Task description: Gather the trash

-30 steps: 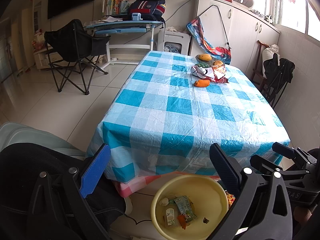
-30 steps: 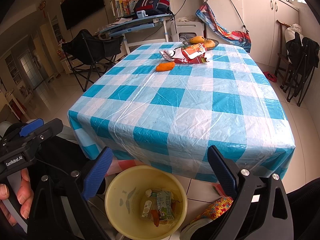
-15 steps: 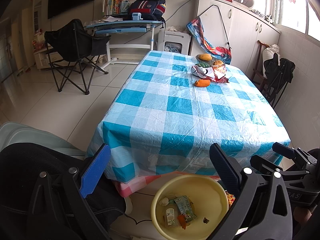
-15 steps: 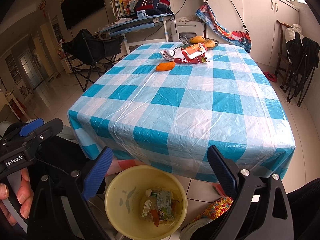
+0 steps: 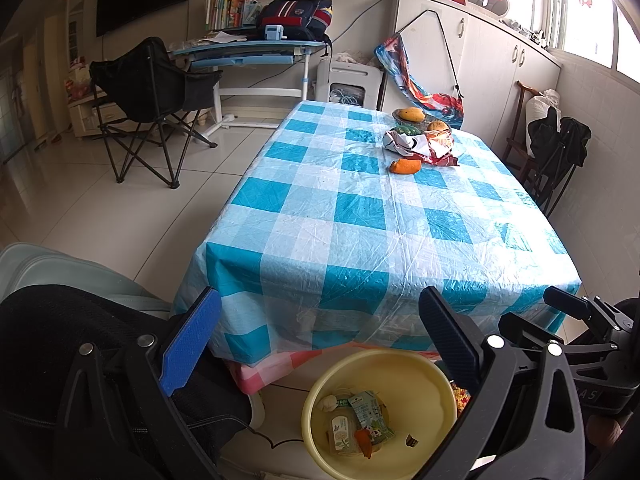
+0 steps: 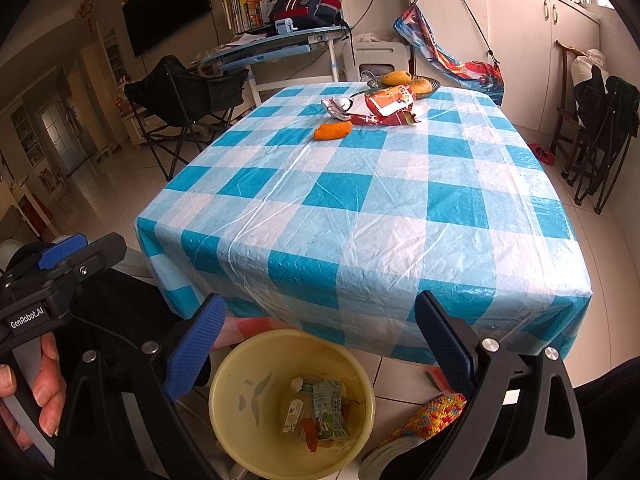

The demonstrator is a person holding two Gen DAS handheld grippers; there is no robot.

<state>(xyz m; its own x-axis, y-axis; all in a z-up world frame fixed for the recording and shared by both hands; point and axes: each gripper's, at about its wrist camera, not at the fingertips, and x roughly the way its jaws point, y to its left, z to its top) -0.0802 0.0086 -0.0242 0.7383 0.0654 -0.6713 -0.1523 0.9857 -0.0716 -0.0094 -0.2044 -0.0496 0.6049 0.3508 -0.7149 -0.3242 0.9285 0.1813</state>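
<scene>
A yellow bin (image 5: pixel 436 376) (image 6: pixel 228 384) stands on the floor below the near table edge, holding small cartons (image 5: pixel 366 416) (image 6: pixel 326 406) and scraps. At the far end of the blue checked table (image 5: pixel 360 216) (image 6: pixel 380 208) lie an orange peel (image 5: pixel 405 165) (image 6: pixel 333 130) and crumpled red and white wrappers (image 5: pixel 420 145) (image 6: pixel 376 107). My left gripper (image 5: pixel 320 338) hovers open above the bin with nothing between its fingers. My right gripper (image 6: pixel 320 340) hangs open and empty above the same bin.
A plate of mangoes (image 5: pixel 416 116) (image 6: pixel 408 82) sits behind the wrappers. A black folding chair (image 5: pixel 152 96) stands left of the table, a desk (image 5: pixel 248 52) behind it, folded chairs (image 6: pixel 600 128) at the right wall. A hand (image 6: pixel 36 392) holds the left gripper.
</scene>
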